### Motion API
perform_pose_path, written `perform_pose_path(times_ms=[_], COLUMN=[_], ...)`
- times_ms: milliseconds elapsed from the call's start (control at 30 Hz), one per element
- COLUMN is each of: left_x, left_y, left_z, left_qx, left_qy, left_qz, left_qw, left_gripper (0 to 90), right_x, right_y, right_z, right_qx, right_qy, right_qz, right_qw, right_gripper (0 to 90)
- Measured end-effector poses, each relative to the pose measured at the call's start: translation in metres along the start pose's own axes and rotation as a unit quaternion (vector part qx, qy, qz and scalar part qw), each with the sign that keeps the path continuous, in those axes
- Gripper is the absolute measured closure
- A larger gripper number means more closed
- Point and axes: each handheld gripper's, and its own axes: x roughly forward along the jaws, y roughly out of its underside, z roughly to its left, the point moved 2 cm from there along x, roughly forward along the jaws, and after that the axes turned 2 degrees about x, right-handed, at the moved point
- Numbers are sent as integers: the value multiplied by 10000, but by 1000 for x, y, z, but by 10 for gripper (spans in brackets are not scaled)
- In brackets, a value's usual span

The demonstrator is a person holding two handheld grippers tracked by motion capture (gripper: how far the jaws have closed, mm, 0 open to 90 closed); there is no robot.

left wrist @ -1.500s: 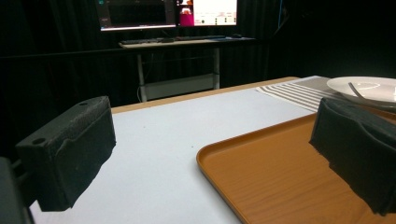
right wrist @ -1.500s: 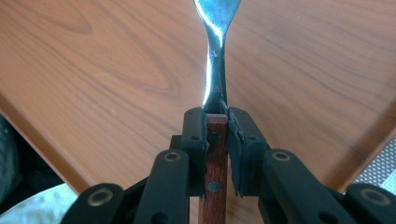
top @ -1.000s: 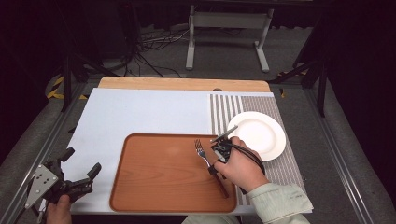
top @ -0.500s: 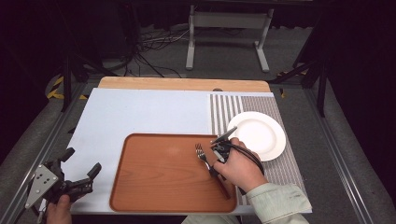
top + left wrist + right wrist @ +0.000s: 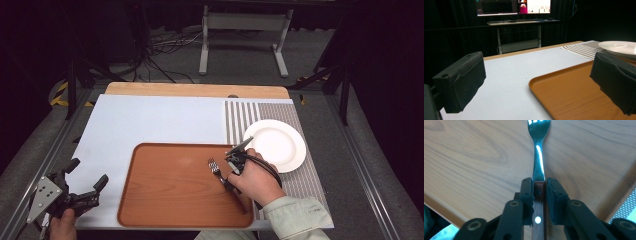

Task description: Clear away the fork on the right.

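Fork, one, of shiny steel with a dark wooden handle, lies over the right part of the one brown wooden tray, its tines pointing toward the table's far side. The right gripper has its black jaws closed tight on the wooden handle; whether the tines touch the tray I cannot tell. One round white plate sits just beside the tray on the one grey striped mat. The left gripper hovers at the near left corner, jaws spread wide, holding nothing. No writing can be read anywhere. Compared with a second ago, nothing has visibly shifted.
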Motion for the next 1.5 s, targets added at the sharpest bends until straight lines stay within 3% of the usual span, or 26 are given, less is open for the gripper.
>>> perform_pose_path(times_ms=[333,433,467,500,600,667,800,833,867,900,933,1000,1033,1100,1167,1200,1367,1433,1500], left_x=[0,0,0,0,0,0,0,0,0,0,0,0,0,0,0,0,0,0,0], left_y=[0,0,0,0,0,0,0,0,0,0,0,0,0,0,0,0,0,0,0], left_z=[0,0,0,0,0,0,0,0,0,0,0,-1,-1,0,0,0,0,0,0], left_qx=[7,6,6,8,7,7,13,13,13,17,17,19,19,13,11,11,9,11,12], left_qy=[-1,0,0,-2,-6,-1,-7,-7,-3,-1,1,0,0,-4,-2,-2,9,9,9], left_qz=[-2,-3,-3,-3,-1,7,-2,-2,-7,-6,-6,-4,-4,-1,-2,-2,0,3,5], left_qw=[10000,10000,10000,10000,10000,10000,10000,10000,10000,10000,10000,10000,10000,10000,10000,10000,10000,10000,10000], left_gripper=[9,9,9,9,9,9,9,9,9,9,9,9,9,9,9,9,9,9,9], right_x=[-4,-7,-7,-8,-12,-15,-20,-20,-21,-21,-21,-19,-19,-16,-13,-13,-1,3,9], right_y=[-1,-3,-3,-5,-8,-10,-14,-14,-17,-17,-20,-23,-23,-27,-31,-31,-41,-42,-44], right_z=[-1,0,0,2,6,8,13,13,14,14,15,17,17,19,20,20,21,21,20], right_qx=[-221,-369,-369,-649,-870,-1112,-1619,-1619,-1916,-1916,-2222,-2488,-2488,-2773,-2920,-2920,-3114,-3157,-3102], right_qy=[-11,-77,-77,-170,-311,-357,-428,-428,-423,-423,-362,-385,-385,-453,-479,-479,-530,-523,-579], right_qz=[-273,-511,-511,-938,-1313,-1549,-1850,-1850,-2002,-2002,-2109,-2210,-2210,-2272,-2360,-2360,-2389,-2360,-2306], right_qw=[9994,9980,9980,9933,9870,9810,9684,9684,9599,9599,9512,9422,9422,9324,9256,9256,9182,9176,9205], right_gripper=[628,509,509,342,260,210,202,202,220,220,241,273,273,338,357,357,484,494,532])
